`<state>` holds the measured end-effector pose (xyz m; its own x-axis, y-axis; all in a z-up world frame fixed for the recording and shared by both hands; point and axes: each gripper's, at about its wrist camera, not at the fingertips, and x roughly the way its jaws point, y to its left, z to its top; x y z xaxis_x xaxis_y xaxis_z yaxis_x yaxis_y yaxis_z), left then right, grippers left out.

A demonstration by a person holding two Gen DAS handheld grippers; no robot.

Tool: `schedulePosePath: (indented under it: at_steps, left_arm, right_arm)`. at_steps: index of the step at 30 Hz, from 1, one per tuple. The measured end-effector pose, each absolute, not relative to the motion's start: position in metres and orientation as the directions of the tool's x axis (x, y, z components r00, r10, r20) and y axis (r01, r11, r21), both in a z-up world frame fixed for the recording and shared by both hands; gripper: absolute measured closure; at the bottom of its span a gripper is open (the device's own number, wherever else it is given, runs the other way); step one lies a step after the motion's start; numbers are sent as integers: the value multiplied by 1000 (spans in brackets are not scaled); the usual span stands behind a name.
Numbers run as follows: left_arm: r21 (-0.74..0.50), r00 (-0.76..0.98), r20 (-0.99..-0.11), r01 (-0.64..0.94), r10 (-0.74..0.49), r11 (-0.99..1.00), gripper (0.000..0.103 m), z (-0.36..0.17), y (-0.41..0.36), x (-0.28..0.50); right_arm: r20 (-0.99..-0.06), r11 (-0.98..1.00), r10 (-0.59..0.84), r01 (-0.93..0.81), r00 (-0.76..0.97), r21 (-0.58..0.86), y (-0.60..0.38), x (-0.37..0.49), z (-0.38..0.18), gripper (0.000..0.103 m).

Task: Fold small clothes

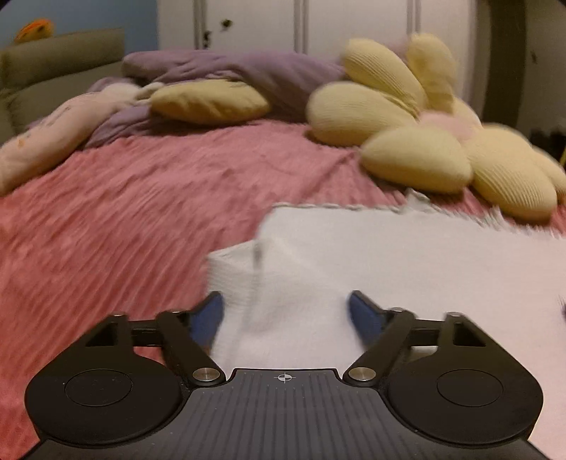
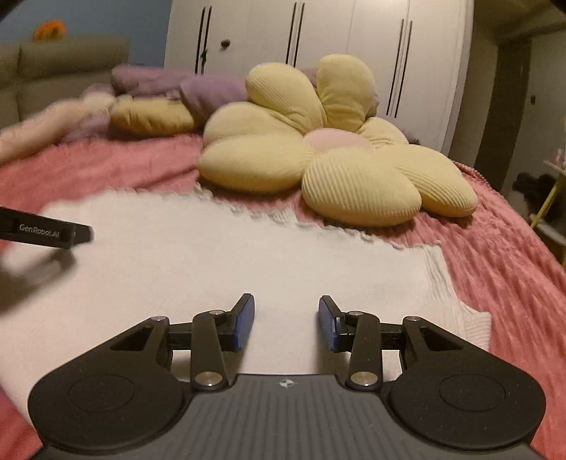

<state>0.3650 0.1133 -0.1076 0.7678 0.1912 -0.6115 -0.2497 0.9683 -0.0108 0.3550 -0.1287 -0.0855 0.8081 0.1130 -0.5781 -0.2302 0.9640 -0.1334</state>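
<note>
Across everything, a pink ribbed bedspread point(image 2: 502, 254), rumpled into fine ridges and filling most of both views. Behind it, a white wardrobe point(image 2: 318, 42) with dark vertical handle lines, and at far left a grey-green sofa back point(image 1: 60, 60). Heaped at the head of the bed, a purple duvet point(image 1: 247, 67), with a pale pink pillow point(image 1: 49, 134) trailing off its left end. Spread flat on the bedspread, nearer the cameras, a white knitted garment point(image 2: 219, 254): wide and smooth in the right wrist view, its far edge scalloped, its right edge ribbed and ending in a cuff-like corner; at its left end in the left wrist view, a folded-over flap point(image 1: 233, 269) lying on top. Just beyond the garment's far edge, a yellow flower-shaped cushion point(image 2: 357, 191) with a pink centre, near the cloth but not clearly touching it. Further back, a single yellow oval cushion point(image 1: 208, 101) against the duvet. Over the garment's left end, the left gripper point(image 1: 286, 311), blurred, blue pads spread wide with white cloth between them but not pinched. Over the garment's near right part, the right gripper point(image 2: 286, 320), jaws parted about halfway, blue pads clear of the fabric, nothing held. Atop the sofa, blurred, a small orange object point(image 1: 35, 30).
</note>
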Motion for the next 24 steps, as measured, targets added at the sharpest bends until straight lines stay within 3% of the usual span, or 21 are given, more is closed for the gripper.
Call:
schedulePosePath:
  at_steps: [4,7,9,13,16,20,22,24]
  left_arm:
    - [-76,762,-623,-286,179,955,10,-107,137,362]
    - [-60,757,-626,-284,186,957,9,-100,138,357]
    - [-41,756,-627,-269,185,962,9,-93,140,347]
    - [-98,737,-675,-139,37,985,11,-77,146,317]
    - [-128,717,-696,-82,-31,988,12,-77,145,294]
    - [-199,673,-734,-88,-89,976,15,-84,144,278]
    - [-241,657,-747,-124,-102,963,25,-88,147,274]
    - [-271,659,-745,-158,-103,950,29,-87,151,271]
  right_arm:
    - [-573,993,7,-73,819,-93,-182,358,-84,64]
    - [-564,994,-8,-52,826,-92,-205,347,-86,64]
    - [-564,991,-76,1,822,-132,-209,340,-80,45]
    - [-605,986,37,71,795,153,-246,308,-61,47]
    - [-614,951,152,55,775,304,-256,269,-60,51]
    - [-652,945,216,13,727,328,-241,248,-73,67]
    - [-658,955,200,5,726,297,-234,243,-77,69]
    - [-671,958,197,6,715,287,-232,248,-77,90]
